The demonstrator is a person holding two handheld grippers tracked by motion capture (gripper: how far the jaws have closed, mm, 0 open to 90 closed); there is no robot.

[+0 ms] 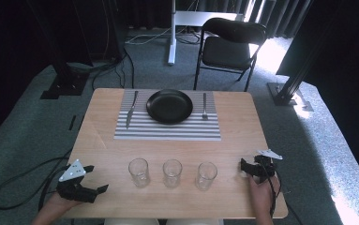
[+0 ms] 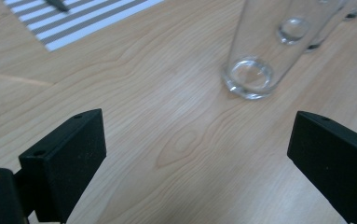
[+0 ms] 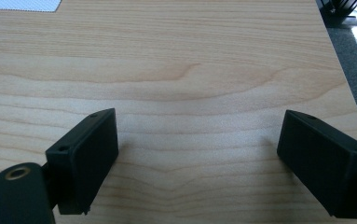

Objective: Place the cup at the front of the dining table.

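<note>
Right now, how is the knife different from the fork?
The knife lies left of the black plate; the fork lies right of it. The knife looks longer and tilts a bit; the fork looks shorter and straighter. Both are silvery and rest on the striped placemat.

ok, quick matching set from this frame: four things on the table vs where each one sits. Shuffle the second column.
Things:
1. knife
2. fork
3. black plate
4. three empty glasses

Places:
A. centre of the striped placemat
B. in a row on bare wood, near edge, between the two grippers
C. on the mat, left of the plate
D. on the mat, right of the plate

Pairs: 1-C, 2-D, 3-A, 4-B
</note>
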